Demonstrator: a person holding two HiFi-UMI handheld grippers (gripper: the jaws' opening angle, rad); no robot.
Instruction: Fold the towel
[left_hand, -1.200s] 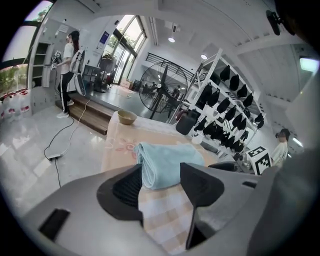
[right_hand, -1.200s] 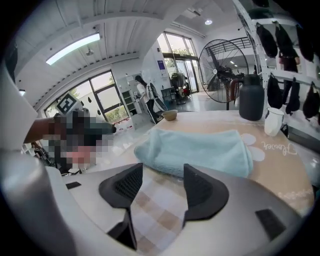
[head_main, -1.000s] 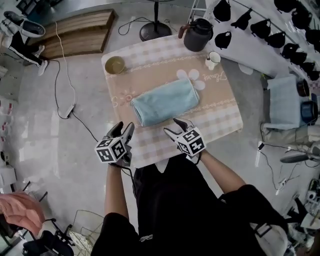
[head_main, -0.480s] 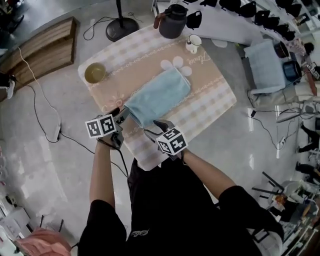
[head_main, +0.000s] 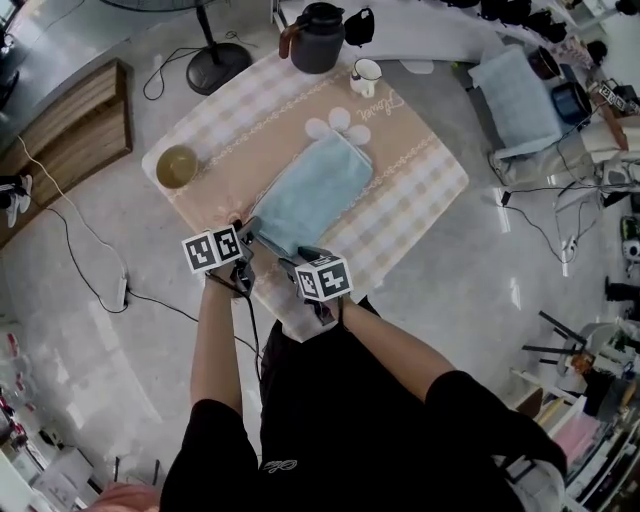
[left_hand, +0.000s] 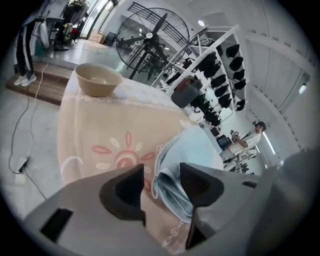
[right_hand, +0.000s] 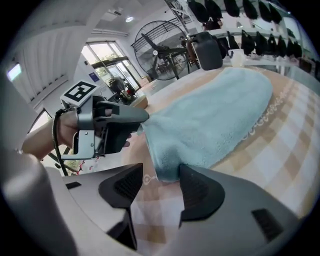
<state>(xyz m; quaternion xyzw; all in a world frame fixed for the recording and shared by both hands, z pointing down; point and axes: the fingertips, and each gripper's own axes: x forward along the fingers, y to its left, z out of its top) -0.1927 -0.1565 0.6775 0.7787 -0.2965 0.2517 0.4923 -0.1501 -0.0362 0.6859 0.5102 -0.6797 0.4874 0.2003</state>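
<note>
Towel: one pale blue towel, already doubled over, lying mid-table and running from 7 o'clock to 1 o'clock.
Left gripper: the left gripper is at the towel's near end, jaws apart, a layered corner lying in the gap and not pinched.
Right gripper: the right gripper is at the other near corner, jaws spread, the towel's edge against one jaw but not clamped.
Table: one, under a checked tablecloth.
Other things on it: one bowl at 10 o'clock from the towel, one dark kettle at 12, one white mug at 1.
Risk, layers: a shallow bite could take only the top ply, and the fold would peel open on the lift.
Risk, cloth: a low bite could catch the tablecloth too and drag the bowl or mug.
Risk, skew: uneven corner grips would leave a crooked fold.
</note>
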